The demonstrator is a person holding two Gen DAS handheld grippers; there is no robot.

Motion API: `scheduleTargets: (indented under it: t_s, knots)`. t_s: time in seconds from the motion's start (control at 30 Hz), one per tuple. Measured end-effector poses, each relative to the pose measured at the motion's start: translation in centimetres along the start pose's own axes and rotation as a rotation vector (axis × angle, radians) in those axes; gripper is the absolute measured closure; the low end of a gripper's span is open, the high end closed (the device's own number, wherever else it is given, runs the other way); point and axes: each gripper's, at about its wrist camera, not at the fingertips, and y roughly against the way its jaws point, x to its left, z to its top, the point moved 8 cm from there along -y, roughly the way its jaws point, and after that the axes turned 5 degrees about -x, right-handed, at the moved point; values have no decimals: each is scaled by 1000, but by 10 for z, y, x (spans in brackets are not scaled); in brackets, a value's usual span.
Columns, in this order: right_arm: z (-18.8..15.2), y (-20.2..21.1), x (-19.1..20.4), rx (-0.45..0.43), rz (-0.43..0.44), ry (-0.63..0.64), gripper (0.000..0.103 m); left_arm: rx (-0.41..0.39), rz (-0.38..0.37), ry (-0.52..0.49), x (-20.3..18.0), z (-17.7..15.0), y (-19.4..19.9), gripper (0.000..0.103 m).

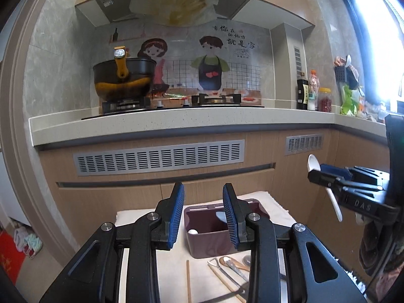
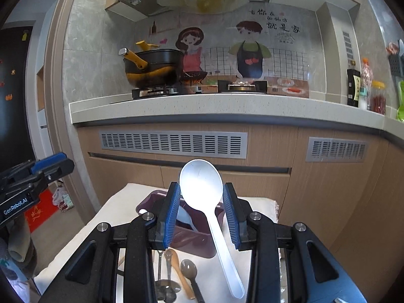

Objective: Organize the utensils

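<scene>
Two hand-held grippers above a maroon utensil box: right clamping a white spoon, left agape, empty.

The right gripper clamps a large white plastic rice spoon by its bowl, handle slanting down, above a maroon plastic utensil box on a cream cloth-covered table. Several smaller spoons, seemingly metal and wood, lie beneath.

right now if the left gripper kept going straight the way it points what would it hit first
Most likely the maroon utensil box, which lies between and just beyond the open left gripper, above the white-covered table. If it passes above the box, the wooden cabinet front comes next. Depth is unclear.
</scene>
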Motion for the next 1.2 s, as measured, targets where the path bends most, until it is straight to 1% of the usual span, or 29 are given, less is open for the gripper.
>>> scheduleTargets:
  t_s: [0.03, 0.13, 0.2, 0.3, 0.37, 0.43, 0.57, 0.63, 0.7, 0.77, 0.87, 0.9, 0.97, 1.03, 1.1, 1.13, 1.2]
  knots:
    - [-2, -1, -1, 7, 0, 2, 70, 16, -9, 5, 1, -3, -3, 70]
    - [-16, -6, -6, 57, 1, -15, 70, 132, -106, -16, -10, -30, -20, 69]
    - [-34, -11, -12, 118, 10, -43, 70, 237, -190, -44, -26, -63, -35, 68]
    - [-57, -16, -22, 177, -2, -67, 71, 415, -332, -107, -56, -117, -55, 64]
    - [-71, -17, -28, 212, -7, -79, 70, 546, -410, -165, -75, -156, -67, 63]
    - [-84, -18, -32, 239, -12, -83, 70, 650, -438, -209, -84, -184, -80, 63]
    - [-103, -20, -40, 267, -19, -85, 70, 766, -468, -233, -93, -209, -103, 63]
    - [-109, -21, -43, 278, -15, -94, 70, 820, -486, -268, -97, -220, -111, 63]
    - [-112, -22, -47, 282, -19, -96, 70, 856, -492, -299, -101, -230, -114, 63]
    - [-116, -24, -50, 286, -21, -101, 70, 879, -470, -360, -104, -235, -118, 63]
    - [-122, -28, -52, 300, -17, -119, 70, 884, -461, -451, -112, -237, -122, 63]
    - [-123, -29, -53, 303, -18, -123, 70, 881, -453, -499, -117, -238, -123, 63]
    - [-125, -29, -53, 309, -20, -132, 70, 869, -456, -549, -126, -237, -124, 63]
    - [-125, -27, -53, 309, -18, -141, 70, 894, -448, -535, -126, -236, -126, 63]
    - [-123, -21, -53, 298, -13, -152, 70, 914, -423, -484, -121, -235, -127, 66]
    - [-123, -19, -53, 293, -9, -156, 70, 910, -398, -460, -116, -235, -126, 66]
    - [-122, -13, -51, 278, 5, -165, 70, 868, -356, -380, -105, -229, -120, 66]
